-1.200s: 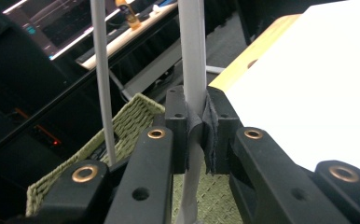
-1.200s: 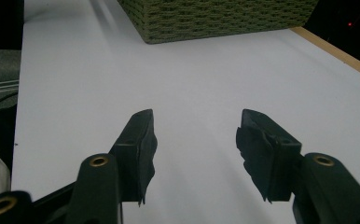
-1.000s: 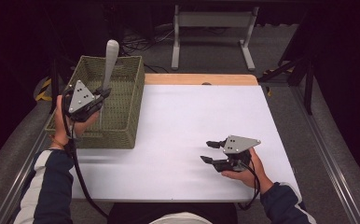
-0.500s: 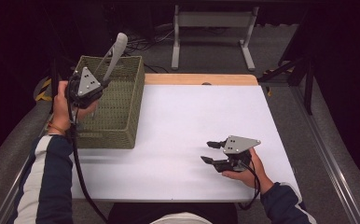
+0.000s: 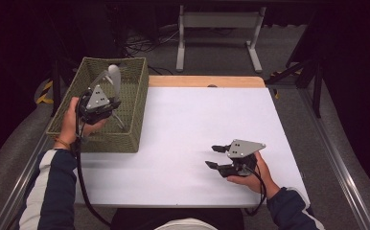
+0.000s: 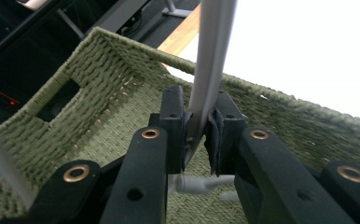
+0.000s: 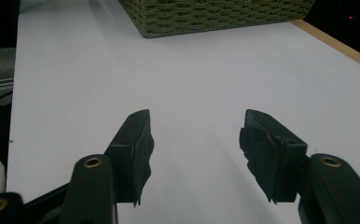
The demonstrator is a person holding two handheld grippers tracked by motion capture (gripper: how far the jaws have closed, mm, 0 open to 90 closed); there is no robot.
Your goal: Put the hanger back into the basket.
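Note:
My left gripper [image 5: 111,104] hangs over the green woven basket [image 5: 97,143] at the table's left, shut on the handle of a grey utensil [image 5: 114,77]. The utensil's rounded end points up and away. In the left gripper view the jaws [image 6: 199,119] clamp the grey handle [image 6: 211,51] above the basket's floor [image 6: 122,116]. Another grey utensil [image 6: 201,183] lies on the basket's bottom below them. My right gripper [image 5: 216,157] rests low on the white table near its front right, open with nothing between its fingers [image 7: 194,149].
The white tabletop [image 5: 197,120] spreads between the basket and the right hand. A wooden strip [image 5: 207,81] runs along its far edge. A metal frame [image 5: 216,28] stands on the floor behind. The basket's corner [image 7: 206,18] shows ahead of the right gripper.
My left gripper has come down and nearer over the basket, with the grey utensil sinking and tilting. The right gripper has stayed still.

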